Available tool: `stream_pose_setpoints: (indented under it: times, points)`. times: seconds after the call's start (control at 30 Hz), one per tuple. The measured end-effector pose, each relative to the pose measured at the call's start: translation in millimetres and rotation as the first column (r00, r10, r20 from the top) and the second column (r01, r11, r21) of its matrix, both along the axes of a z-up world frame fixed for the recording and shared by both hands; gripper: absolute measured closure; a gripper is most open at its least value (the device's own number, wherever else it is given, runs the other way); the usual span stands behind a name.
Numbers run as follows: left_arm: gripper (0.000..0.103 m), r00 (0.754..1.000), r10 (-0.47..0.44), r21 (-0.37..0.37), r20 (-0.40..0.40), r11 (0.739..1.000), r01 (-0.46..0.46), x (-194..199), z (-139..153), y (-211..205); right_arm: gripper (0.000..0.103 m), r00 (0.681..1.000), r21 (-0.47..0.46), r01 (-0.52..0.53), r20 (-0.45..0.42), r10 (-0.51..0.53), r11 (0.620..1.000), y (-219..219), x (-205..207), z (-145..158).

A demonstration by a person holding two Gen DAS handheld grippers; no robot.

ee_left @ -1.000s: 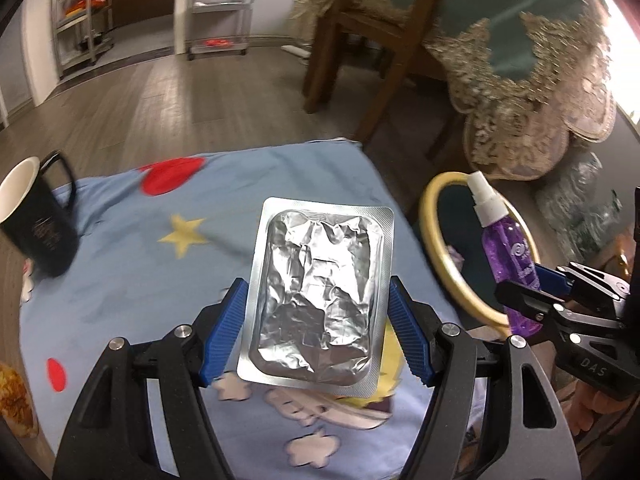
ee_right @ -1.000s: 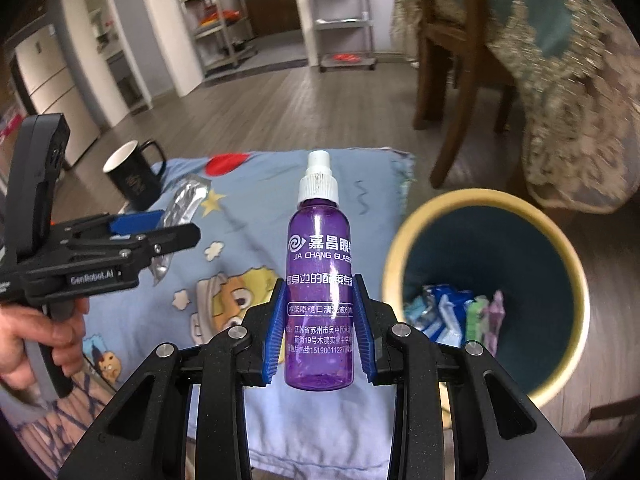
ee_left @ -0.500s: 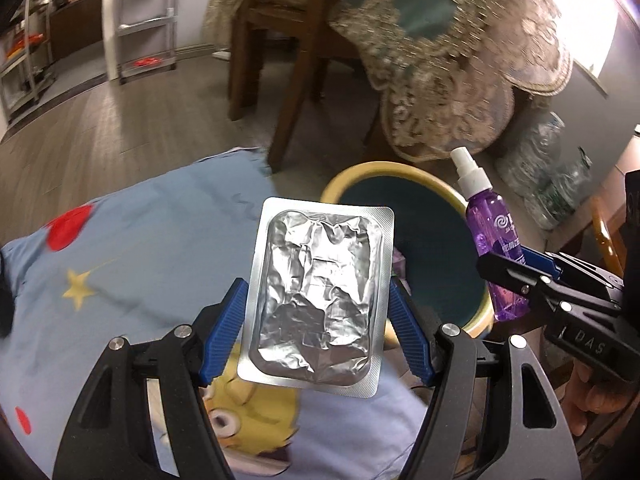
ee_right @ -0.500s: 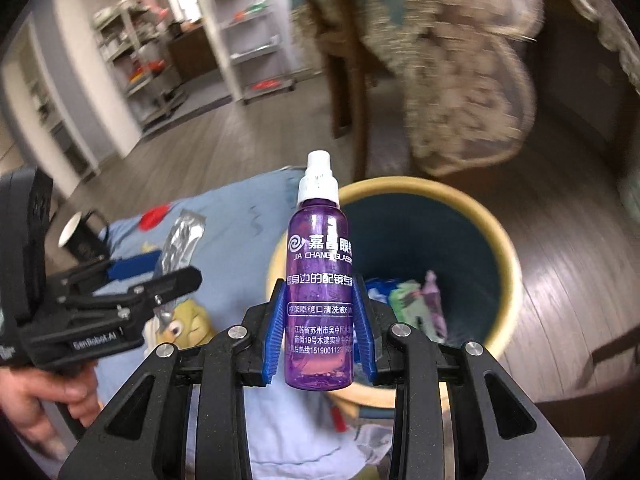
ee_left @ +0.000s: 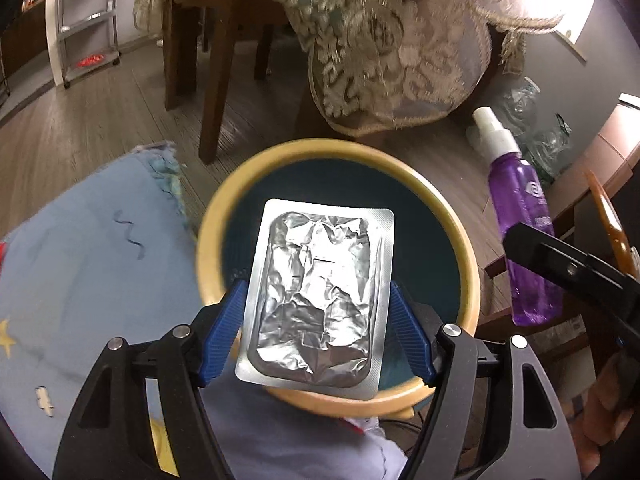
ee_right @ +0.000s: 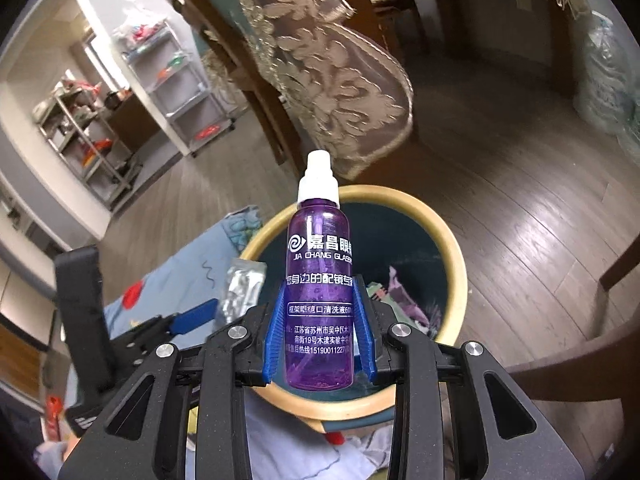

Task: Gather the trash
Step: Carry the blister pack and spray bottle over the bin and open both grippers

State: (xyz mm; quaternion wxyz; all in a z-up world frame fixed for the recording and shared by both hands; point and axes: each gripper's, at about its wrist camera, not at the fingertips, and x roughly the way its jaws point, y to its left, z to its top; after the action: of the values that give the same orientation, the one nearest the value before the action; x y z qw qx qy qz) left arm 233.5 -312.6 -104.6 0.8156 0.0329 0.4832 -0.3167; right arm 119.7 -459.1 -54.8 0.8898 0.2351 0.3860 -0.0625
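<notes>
Holding one foil pack (ee_left: 316, 296), one spray bottle (ee_right: 320, 300) (over one bin (ee_left: 464, 280)).

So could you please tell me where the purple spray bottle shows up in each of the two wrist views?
Left wrist: the bottle stands at the right edge, beside the bin, held by the right hand-held gripper.
Right wrist: the bottle is centre frame, upright between the blue pads, in front of the bin.
Shared landmark: the yellow-rimmed bin.
</notes>
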Motion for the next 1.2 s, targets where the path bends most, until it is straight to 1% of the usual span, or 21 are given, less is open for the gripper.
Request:
stream_pose_setpoints:
  times: [0.13,0.17,0.23,0.37,0.6,0.7,0.83,0.87,0.93,1.0,1.13,1.2]
  points:
    - [0.032,1.0,0.002,0.034,-0.016,0.999,-0.001,2.9,-12.8,-8.7,0.07,1.0,0.01,0.017,-0.017,-0.017,1.0,-5.8,2.7,-5.8]
    - [0.027,1.0,0.009,0.032,-0.02,0.999,-0.009,4.8,-13.9,-8.2,0.07,1.0,0.012,0.021,-0.021,-0.021,1.0,-5.5,6.3,-6.2]
    - [0.023,1.0,0.022,0.027,-0.015,0.999,-0.022,5.4,-13.0,-3.6,0.069,0.999,0.013,0.021,-0.035,-0.021,1.0,-5.9,10.1,-9.7]
    - [0.022,0.999,0.033,0.04,-0.004,0.999,-0.033,7.3,-10.5,5.6,0.069,0.998,-0.007,0.004,-0.06,-0.005,1.0,-3.2,13.2,-17.1]
    - [0.022,0.996,0.091,0.023,-0.012,0.996,-0.09,14.3,-3.9,37.2,0.069,0.991,-0.015,-0.025,-0.131,0.022,1.0,4.0,26.3,-41.3]
    - [0.022,0.995,0.097,0.019,-0.007,0.995,-0.097,12.7,0.9,47.4,0.069,0.987,-0.014,-0.035,-0.157,0.032,0.999,6.2,31.4,-50.5]
    - [0.02,0.996,0.092,0.022,0.006,0.996,-0.092,8.0,8.5,55.9,0.069,0.982,-0.052,-0.054,-0.184,0.043,0.997,12.7,39.6,-55.9]
    - [0.018,0.996,0.089,0.025,0.011,0.996,-0.089,6.5,10.9,58.4,0.068,0.981,-0.064,-0.058,-0.188,0.045,0.996,14.4,40.6,-56.5]
    - [0.017,0.996,0.086,0.029,0.017,0.996,-0.087,2.9,13.9,62.2,0.052,0.982,-0.086,-0.06,-0.181,0.043,0.994,17.6,40.8,-55.6]
    - [0.016,0.996,0.084,0.034,0.024,0.996,-0.085,-1.0,17.8,66.1,0.045,0.984,-0.098,-0.065,-0.169,0.048,0.993,19.8,40.0,-52.4]
    - [0.013,0.996,0.083,0.039,0.042,0.996,-0.084,-10.5,25.8,72.9,0.044,0.987,-0.104,-0.082,-0.147,0.067,0.991,24.4,35.1,-42.7]
    - [0.01,0.995,0.089,0.043,0.053,0.995,-0.092,-14.7,30.5,76.3,0.042,0.988,-0.108,-0.099,-0.128,0.085,0.989,29.8,27.8,-31.7]
